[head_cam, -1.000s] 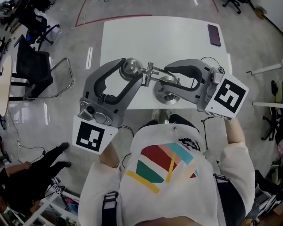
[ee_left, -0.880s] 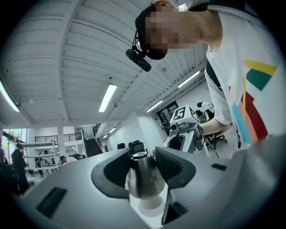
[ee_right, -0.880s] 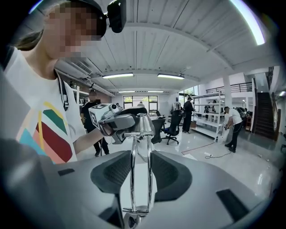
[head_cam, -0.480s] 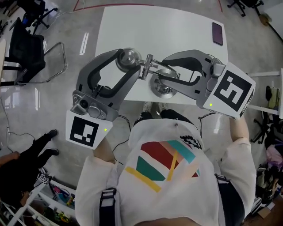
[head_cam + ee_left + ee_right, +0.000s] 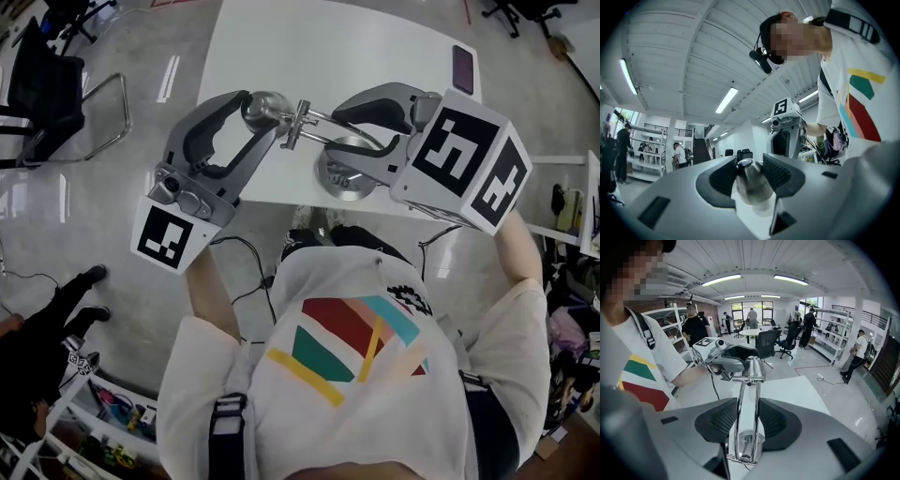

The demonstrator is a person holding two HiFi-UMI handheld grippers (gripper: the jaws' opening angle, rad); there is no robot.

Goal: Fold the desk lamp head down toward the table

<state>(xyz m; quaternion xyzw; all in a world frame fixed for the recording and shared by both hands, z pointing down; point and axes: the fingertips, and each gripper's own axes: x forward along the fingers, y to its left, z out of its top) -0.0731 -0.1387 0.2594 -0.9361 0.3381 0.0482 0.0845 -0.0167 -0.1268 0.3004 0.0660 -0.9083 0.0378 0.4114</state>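
Note:
A chrome desk lamp stands on the white table (image 5: 328, 47) near its front edge, on a round base (image 5: 342, 178). Its dome-shaped head (image 5: 265, 108) sits at the left end of a twin-rod arm (image 5: 328, 127). My left gripper (image 5: 267, 117) is shut on the lamp head (image 5: 751, 180), which fills the gap between the ribbed pads (image 5: 780, 172). My right gripper (image 5: 361, 141) is shut on the lamp arm (image 5: 746, 399), both rods running between its pads (image 5: 773, 420). In the right gripper view the lamp head (image 5: 752, 365) shows ahead with the left gripper (image 5: 724, 357) behind it.
A dark phone (image 5: 462, 68) lies at the table's far right corner. A black chair (image 5: 47, 94) stands on the floor to the left. The person's torso is close against the table's front edge. Other people, chairs and shelving fill the room behind.
Both grippers have kept their hold on the lamp. The right gripper's marker cube has come nearer to the head camera and turned. The lamp head has shifted slightly left and farther away.

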